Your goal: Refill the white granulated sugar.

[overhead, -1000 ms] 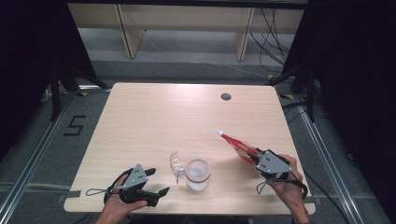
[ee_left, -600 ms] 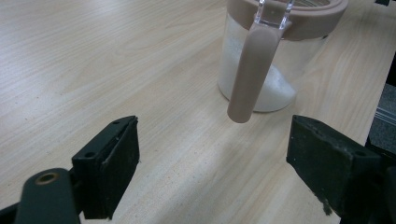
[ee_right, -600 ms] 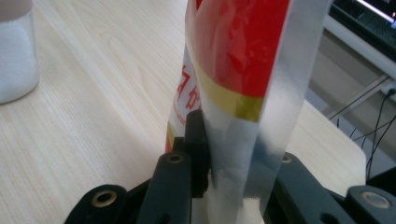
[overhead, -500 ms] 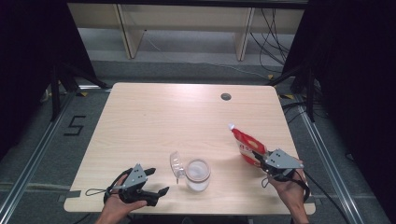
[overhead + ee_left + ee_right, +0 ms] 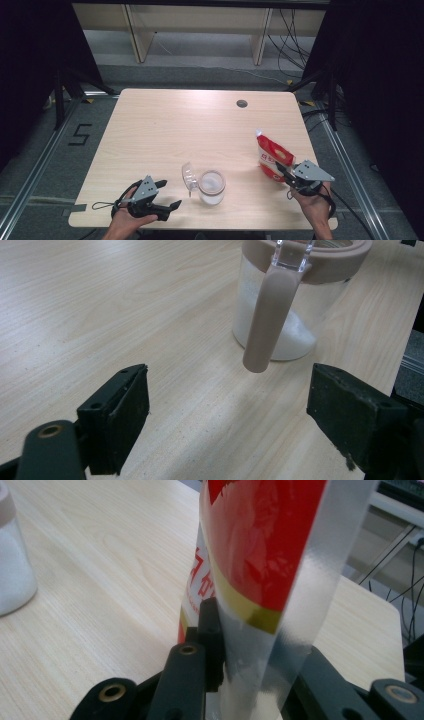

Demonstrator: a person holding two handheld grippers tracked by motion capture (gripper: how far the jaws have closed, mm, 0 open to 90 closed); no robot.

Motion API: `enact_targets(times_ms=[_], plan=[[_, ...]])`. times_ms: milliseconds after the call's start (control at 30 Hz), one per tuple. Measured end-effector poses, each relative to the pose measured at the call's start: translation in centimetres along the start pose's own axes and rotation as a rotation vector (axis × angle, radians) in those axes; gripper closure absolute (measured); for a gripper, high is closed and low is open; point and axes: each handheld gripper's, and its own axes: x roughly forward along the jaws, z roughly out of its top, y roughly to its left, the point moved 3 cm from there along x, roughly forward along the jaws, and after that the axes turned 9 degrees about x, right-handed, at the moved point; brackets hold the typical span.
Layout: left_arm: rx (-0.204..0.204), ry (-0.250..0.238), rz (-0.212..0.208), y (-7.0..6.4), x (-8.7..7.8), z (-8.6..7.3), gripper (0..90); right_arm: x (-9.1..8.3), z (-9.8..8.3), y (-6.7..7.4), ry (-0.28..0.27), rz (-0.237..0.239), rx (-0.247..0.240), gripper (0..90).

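A red and white plastic bag stands upright near the table's right front, and my right gripper is shut on its lower part; in the right gripper view the bag rises between the black jaws. A clear jar with white powder inside and a tan rim sits at the front middle, its clear hinged lid swung open to the left. My left gripper rests open on the table left of the jar. In the left gripper view the jar and its tan clasp stand ahead of my left gripper.
The wooden table has a round cable hole near its far edge. Metal rails and cables run along the floor on both sides, with a shelf frame behind.
My right gripper has swung the bag from a tilt toward the jar to upright and carried it right, away from the jar. The left gripper has stayed still.
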Motion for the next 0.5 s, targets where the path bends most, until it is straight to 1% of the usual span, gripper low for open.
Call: enact_targets(times_ms=[33, 67, 133, 200, 233, 300, 333, 367, 400, 433, 467, 500], plan=[[0.000, 0.000, 0.000, 0.00, 0.01, 0.00, 16.6, -0.16, -0.16, 0.03, 0.006, -0.007, 0.018, 78.7], [-0.001, 0.000, 0.001, -0.01, 0.00, 0.00, 16.6, -0.12, -0.18, -0.10, -0.005, -0.009, 0.028, 78.8], [-0.001, -0.003, -0.004, 0.02, 0.01, 0.00, 16.6, -0.18, -0.27, -0.23, -0.009, -0.004, 0.048, 78.7], [0.001, 0.003, 0.002, 0.04, -0.04, -0.02, 16.6, -0.28, -0.34, -0.27, -0.015, -0.012, 0.069, 78.7], [0.000, -0.001, 0.001, 0.00, -0.01, 0.00, 16.6, -0.44, -0.37, -0.26, -0.004, -0.005, 0.077, 78.7], [-0.001, 0.000, -0.003, -0.03, 0.02, -0.01, 16.6, -0.50, -0.42, -0.30, -0.002, -0.008, 0.082, 78.7], [-0.004, 0.005, 0.001, -0.07, -0.01, -0.02, 16.6, -0.59, -0.50, -0.06, 0.008, -0.007, 0.125, 78.6], [-0.006, -0.003, -0.006, -0.06, 0.06, -0.02, 16.6, -0.59, -0.52, -0.22, -0.002, -0.014, 0.114, 78.6], [0.003, -0.003, -0.003, 0.00, 0.03, -0.01, 16.6, -0.58, -0.58, -0.20, -0.010, -0.022, 0.116, 78.5], [0.001, 0.000, -0.002, 0.00, 0.00, -0.01, 16.6, -0.58, -0.56, -0.44, -0.015, -0.015, 0.104, 78.4], [0.002, 0.000, -0.001, 0.01, 0.00, -0.02, 16.6, -0.74, -0.71, -0.38, 0.001, -0.009, 0.124, 78.1], [0.002, 0.000, -0.001, 0.01, 0.00, -0.02, 16.6, -0.78, -0.71, -0.55, -0.011, -0.024, 0.126, 77.8]])
